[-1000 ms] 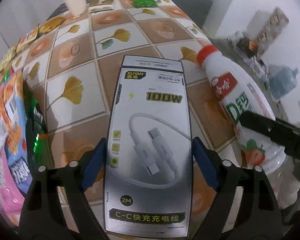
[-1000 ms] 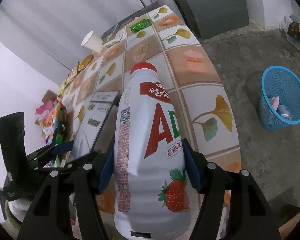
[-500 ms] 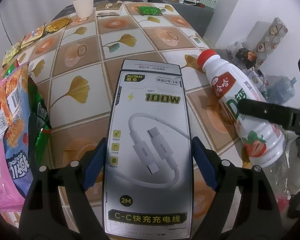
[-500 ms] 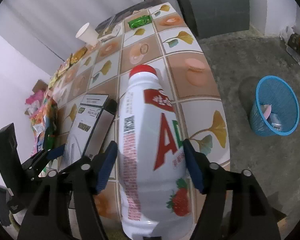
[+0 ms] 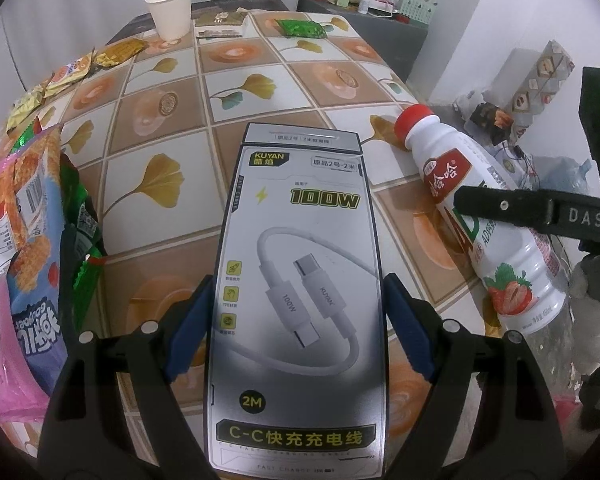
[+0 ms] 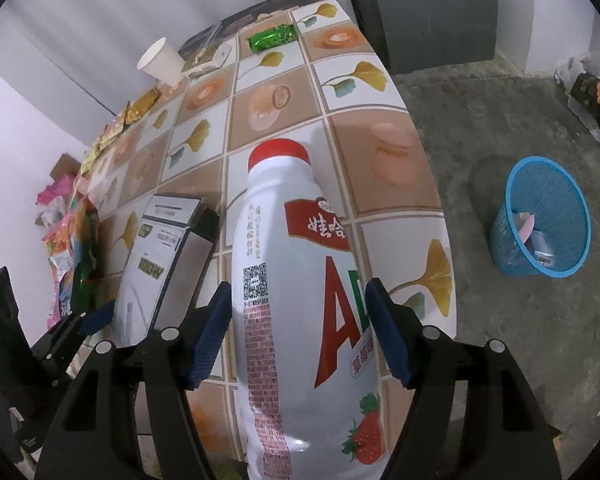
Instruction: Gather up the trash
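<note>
My left gripper (image 5: 296,312) is shut on a grey cable box (image 5: 300,280) printed "100W" and holds it above the tiled table (image 5: 172,120). My right gripper (image 6: 300,328) is shut on a white bottle (image 6: 300,280) with a red cap and a strawberry label, held above the table's right edge. The bottle also shows in the left wrist view (image 5: 476,208), with the right gripper across it. The box also shows in the right wrist view (image 6: 160,256). A blue mesh bin (image 6: 540,220) with some trash inside stands on the floor to the right.
A paper cup (image 5: 170,12), a green wrapper (image 5: 300,28) and a flat packet (image 5: 220,24) lie at the table's far end. Small yellow wrappers (image 5: 80,68) line the left edge. Snack bags (image 5: 16,240) lie at the near left. A grey cabinet (image 6: 428,12) stands beyond.
Both grippers have risen and pulled back with the box and the bottle held. More of the table and the floor with the bin now shows.
</note>
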The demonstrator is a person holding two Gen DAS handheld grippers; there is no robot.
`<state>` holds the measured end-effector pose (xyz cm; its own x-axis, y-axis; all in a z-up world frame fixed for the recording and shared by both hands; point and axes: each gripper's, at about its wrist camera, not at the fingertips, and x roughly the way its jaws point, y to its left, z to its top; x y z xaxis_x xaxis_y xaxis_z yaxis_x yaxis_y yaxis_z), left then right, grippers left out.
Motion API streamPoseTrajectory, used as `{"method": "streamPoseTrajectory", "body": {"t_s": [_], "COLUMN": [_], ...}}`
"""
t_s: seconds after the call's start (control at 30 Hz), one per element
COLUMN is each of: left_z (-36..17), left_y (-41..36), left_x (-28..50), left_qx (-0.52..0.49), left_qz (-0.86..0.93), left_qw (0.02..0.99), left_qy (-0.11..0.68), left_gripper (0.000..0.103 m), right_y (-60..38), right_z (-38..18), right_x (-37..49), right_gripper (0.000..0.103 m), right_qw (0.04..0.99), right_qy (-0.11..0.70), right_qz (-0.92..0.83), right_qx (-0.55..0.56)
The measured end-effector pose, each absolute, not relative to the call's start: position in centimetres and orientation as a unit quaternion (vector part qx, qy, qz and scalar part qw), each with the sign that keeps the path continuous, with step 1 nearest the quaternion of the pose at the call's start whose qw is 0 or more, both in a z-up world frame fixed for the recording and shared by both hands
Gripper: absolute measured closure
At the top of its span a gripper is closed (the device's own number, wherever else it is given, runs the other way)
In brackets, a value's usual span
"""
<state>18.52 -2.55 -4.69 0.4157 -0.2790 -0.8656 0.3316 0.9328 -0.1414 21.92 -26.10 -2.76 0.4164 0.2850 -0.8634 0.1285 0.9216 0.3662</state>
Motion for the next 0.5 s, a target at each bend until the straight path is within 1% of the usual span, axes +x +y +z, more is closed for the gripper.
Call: {"method": "streamPoseTrajectory", "body": {"t_s": [0.5], "left_z": [-4.4], "left_y": [-2.62], "left_x": [18.25], "left_qx": [0.031], "left_qz": [-0.177], "left_qw": [0.847], "left_qy": [0.501], "left_gripper": [0.025], "right_y": [-26.63], "right_z": [-2.7], "right_x": [21.31], "right_gripper": [0.04], "right_qw": [0.822], "right_qy": [0.526], "right_qz": [0.046], "right_qx": [0.216]}}
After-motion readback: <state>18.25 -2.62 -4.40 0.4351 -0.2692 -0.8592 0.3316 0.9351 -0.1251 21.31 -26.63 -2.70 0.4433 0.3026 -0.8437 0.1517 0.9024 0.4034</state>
